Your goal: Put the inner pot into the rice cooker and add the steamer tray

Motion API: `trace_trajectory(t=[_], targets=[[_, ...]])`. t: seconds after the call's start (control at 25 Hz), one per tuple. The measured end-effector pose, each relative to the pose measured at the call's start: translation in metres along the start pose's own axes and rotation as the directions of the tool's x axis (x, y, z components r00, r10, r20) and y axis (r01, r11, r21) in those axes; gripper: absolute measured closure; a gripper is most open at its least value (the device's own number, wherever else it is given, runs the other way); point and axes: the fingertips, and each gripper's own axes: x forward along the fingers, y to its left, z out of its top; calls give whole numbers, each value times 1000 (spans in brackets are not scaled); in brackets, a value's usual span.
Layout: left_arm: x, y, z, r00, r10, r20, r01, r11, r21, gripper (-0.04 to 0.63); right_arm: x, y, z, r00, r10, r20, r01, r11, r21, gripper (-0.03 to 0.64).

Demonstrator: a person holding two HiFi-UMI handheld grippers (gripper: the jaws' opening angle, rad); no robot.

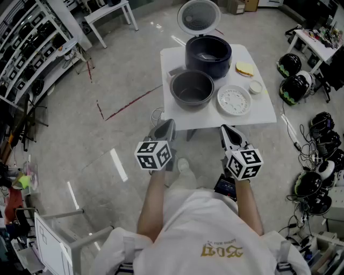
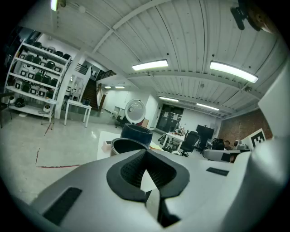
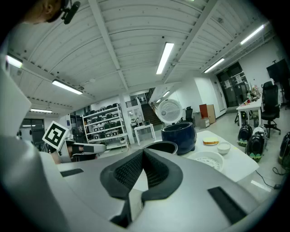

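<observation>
I count one rice cooker (image 1: 208, 55), one inner pot (image 1: 192, 88), one steamer tray (image 1: 234, 100), one small white bowl (image 1: 256, 87) and one flat yellow item (image 1: 245, 68), all on a single white table (image 1: 258, 115). I have two grippers, both short of the table's near edge and pointing toward it.

The left gripper (image 1: 166, 126) has its jaws pressed together with nothing between them. The right gripper (image 1: 228, 131) is closed tight in the same way, also with nothing in its grip.

From the left gripper view, the gripper's own body cuts off the lower half of the pot and most of the table. The right gripper view shows the cooker, the tray and the bowl, but only the rim of the pot above the jaws. I cannot identify the yellow item or the small object at the table's left edge.

The cooker stands at the back of the table with its round lid (image 1: 199, 16) tipped up, and its cavity reads dark. The inner pot sits outside it, just in front and to the left, and is empty. The steamer tray lies flat to the right of the pot and carries nothing. I cannot make out what the bowl holds.
</observation>
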Motion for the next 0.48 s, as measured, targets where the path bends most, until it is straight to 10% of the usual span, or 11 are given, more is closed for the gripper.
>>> trace_trajectory(t=[0.48], targets=[[-19,-3,-1,999,24,37,-22,998,-55,577,-15,4,-5,998,58,24,-60,994,94,577]])
